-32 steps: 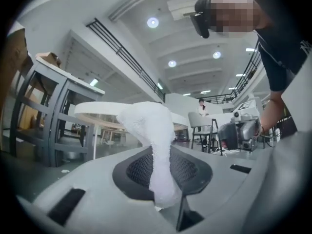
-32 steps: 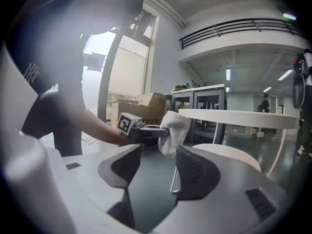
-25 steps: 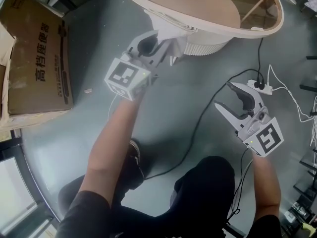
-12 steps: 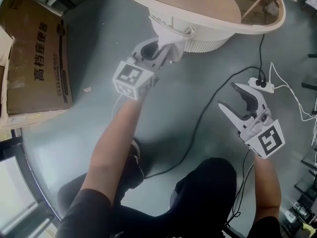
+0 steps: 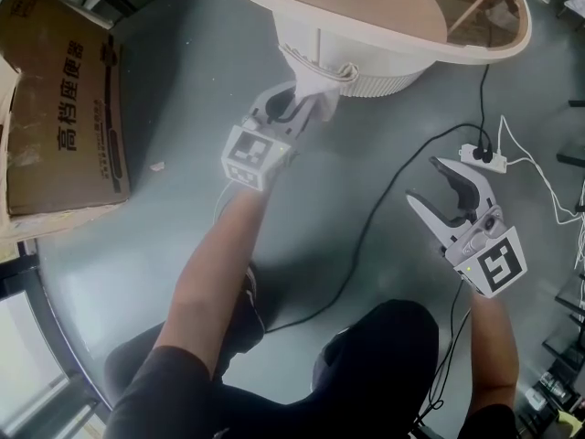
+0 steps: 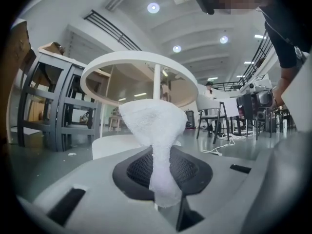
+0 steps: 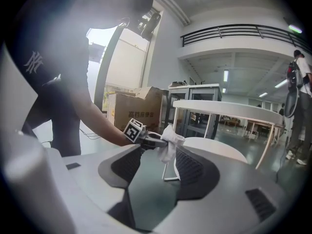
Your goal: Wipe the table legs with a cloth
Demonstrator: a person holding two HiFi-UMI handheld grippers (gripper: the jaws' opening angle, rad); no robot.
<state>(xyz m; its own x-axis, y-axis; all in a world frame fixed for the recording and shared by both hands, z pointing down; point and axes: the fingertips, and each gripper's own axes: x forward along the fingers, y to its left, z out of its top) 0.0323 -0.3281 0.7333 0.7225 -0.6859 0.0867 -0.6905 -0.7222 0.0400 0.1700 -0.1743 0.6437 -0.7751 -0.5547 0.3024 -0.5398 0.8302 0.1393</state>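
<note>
Head view: over the last second my left gripper (image 5: 297,108) has pushed farther in under the table (image 5: 512,44), and the cloth (image 5: 322,85) it carries now sits against the thin white table leg (image 5: 318,48), just above the round base (image 5: 384,82). A second ago the cloth was still short of the leg. My right gripper (image 5: 422,178) has barely shifted; it hangs well apart to the right, over the floor near the black cable (image 5: 366,236).

Left gripper view: my jaws are clenched on the cloth's lower end. Its bunched top (image 6: 155,126) fans out ahead, and the leg (image 6: 157,82) rises straight out from behind it to the tabletop.

Right gripper view: these jaws stand released, with nothing between them. Beyond them I see the cloth (image 7: 170,145) wrapped on the leg, which shows again below it (image 7: 165,172).

So contact looks made — I judge the wiping stroke can start, with most of the leg still unwiped.
</note>
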